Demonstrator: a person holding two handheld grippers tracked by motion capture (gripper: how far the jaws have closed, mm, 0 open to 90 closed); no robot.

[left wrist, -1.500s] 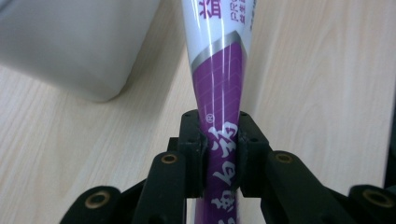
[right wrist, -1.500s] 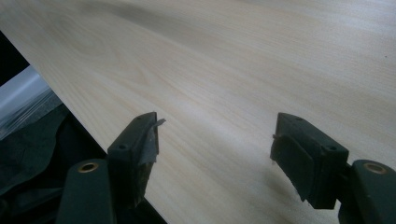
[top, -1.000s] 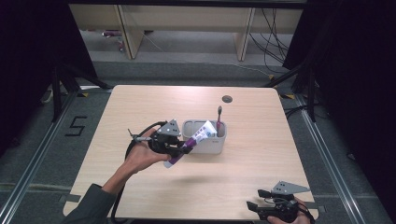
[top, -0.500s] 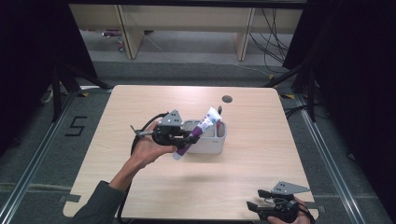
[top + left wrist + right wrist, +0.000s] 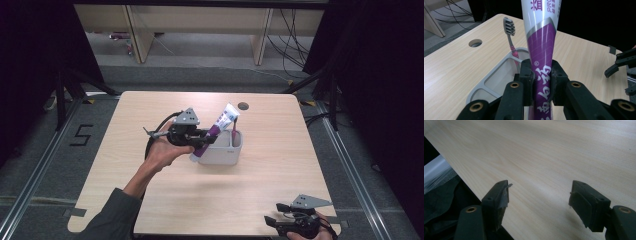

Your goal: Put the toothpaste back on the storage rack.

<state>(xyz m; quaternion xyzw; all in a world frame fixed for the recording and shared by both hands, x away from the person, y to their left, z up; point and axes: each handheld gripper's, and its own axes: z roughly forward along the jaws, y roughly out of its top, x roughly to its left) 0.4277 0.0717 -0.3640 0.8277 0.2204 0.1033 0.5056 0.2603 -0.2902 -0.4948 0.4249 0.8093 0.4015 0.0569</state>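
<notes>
We have the left gripper (image 5: pixel 204 136) clamped on the purple-and-white toothpaste tube (image 5: pixel 216 131), its pads pressing the tube's lower purple part from both sides. We judge the grip sits low so the tube can stand nearly upright, tilted with its white end toward one o'clock, ready to go down into the grey holder (image 5: pixel 223 154). The tube hangs at the holder's nine o'clock edge, its foot just beside the rim; whether it touches we cannot tell. A pink-handled toothbrush (image 5: pixel 510 37) stands upright in a far compartment, which leaves the nearer ones free for the tube.

Our right gripper (image 5: pixel 280 222) waits at the five o'clock corner of the counter (image 5: pixel 280 150), well apart from the work, its jaws spread wide with nothing between them, likely parked so as not to crowd the left hand (image 5: pixel 162 150).

The counter is pale wood grain with rounded corners and a round cable hole (image 5: pixel 243 106) near its twelve o'clock edge. Around it lies grey carpet with a taped figure at nine o'clock; wooden shelving and loose cables stand at twelve o'clock, and dark curtains flank both sides.
</notes>
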